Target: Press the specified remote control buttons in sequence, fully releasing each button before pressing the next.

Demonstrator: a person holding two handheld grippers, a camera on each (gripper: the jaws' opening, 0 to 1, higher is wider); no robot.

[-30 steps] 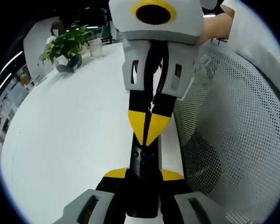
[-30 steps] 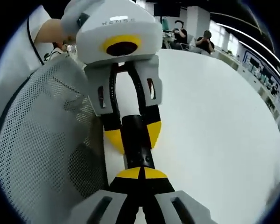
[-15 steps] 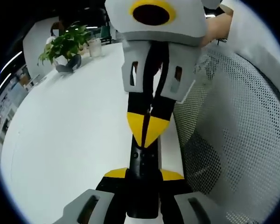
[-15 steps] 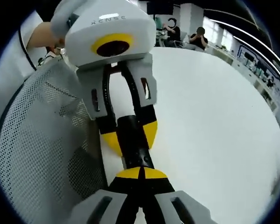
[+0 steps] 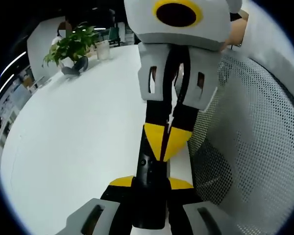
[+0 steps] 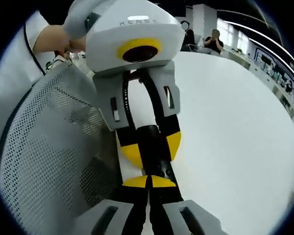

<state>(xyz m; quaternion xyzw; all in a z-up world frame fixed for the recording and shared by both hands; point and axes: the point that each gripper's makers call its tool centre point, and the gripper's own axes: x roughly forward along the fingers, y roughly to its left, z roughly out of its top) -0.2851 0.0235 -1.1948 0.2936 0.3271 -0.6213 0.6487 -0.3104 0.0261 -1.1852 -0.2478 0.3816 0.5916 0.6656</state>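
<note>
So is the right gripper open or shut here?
Shut: the right gripper has its yellow tips meeting, pressed down on the black remote held by the left gripper.

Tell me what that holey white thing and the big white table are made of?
The holey white thing looks like woven mesh fabric, perhaps a chair back: rows of tiny holes, matte. The table looks like smooth, hard laminate or plastic with a soft sheen; hard to tell which.

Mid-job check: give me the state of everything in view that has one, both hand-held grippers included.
Left hand-held gripper: shut on the remote, jaws clamping its sides.
Right hand-held gripper: shut, closed yellow tips down on the remote's face.
Remote: black, held above the white table, pointing away from the left camera.
Mesh chair back: upright beside the table.
Potted plant: upright at the table's far end.
Cup: upright near the plant.
</note>
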